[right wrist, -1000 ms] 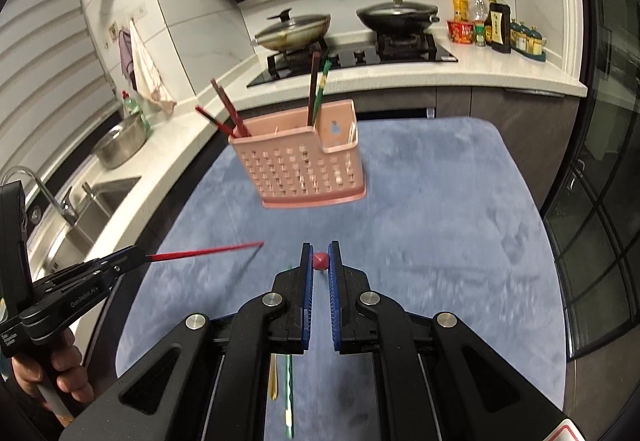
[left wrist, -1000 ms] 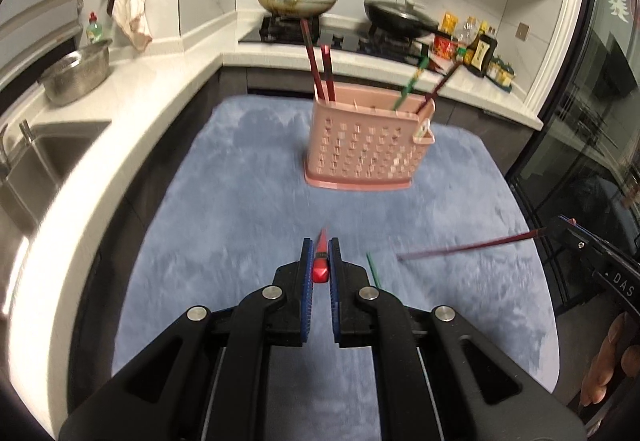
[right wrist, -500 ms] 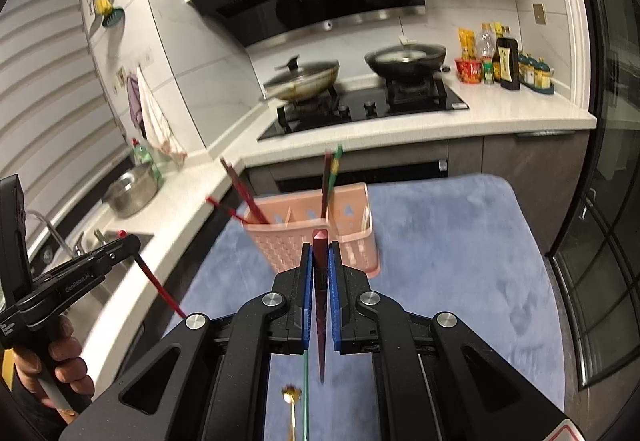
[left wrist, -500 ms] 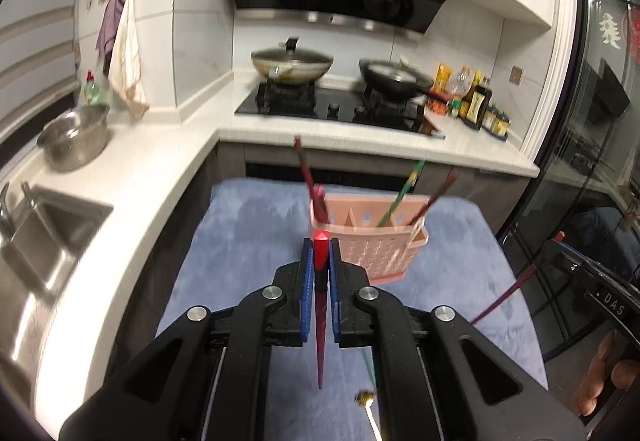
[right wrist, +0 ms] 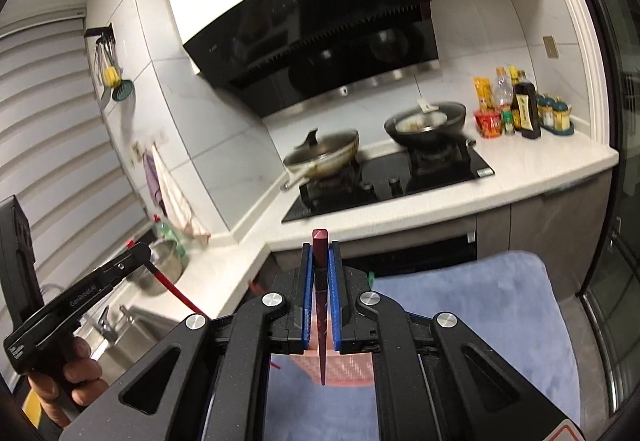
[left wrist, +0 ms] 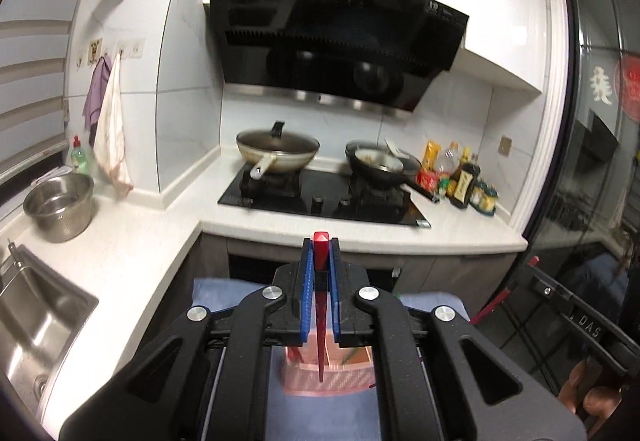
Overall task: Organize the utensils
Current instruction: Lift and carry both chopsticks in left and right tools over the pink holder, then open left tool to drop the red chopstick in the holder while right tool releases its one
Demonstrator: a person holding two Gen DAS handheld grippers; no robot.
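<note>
Chopsticks: bright red chopstick (left wrist: 320, 321) pinched in left gripper (left wrist: 320, 253), dark maroon chopstick (right wrist: 321, 313) pinched in right gripper (right wrist: 320, 253), both hanging tip-down above pink perforated plastic utensil basket (left wrist: 324, 377) on blue mat (right wrist: 500, 313). Some sticks already inside basket; these two not yet dropped. Other leftovers hidden.

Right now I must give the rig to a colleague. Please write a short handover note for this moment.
Left tool: shut on a bright red chopstick, tip pointing down toward the pink basket.
Right tool: shut on a dark red chopstick, tip also hanging over the basket.
The basket stands on the blue mat, directly below both tools.
Done: some utensils already stand in the basket.
Left: lower both chopsticks into the basket, probably, and release. Other loose utensils cannot be seen now.
</note>
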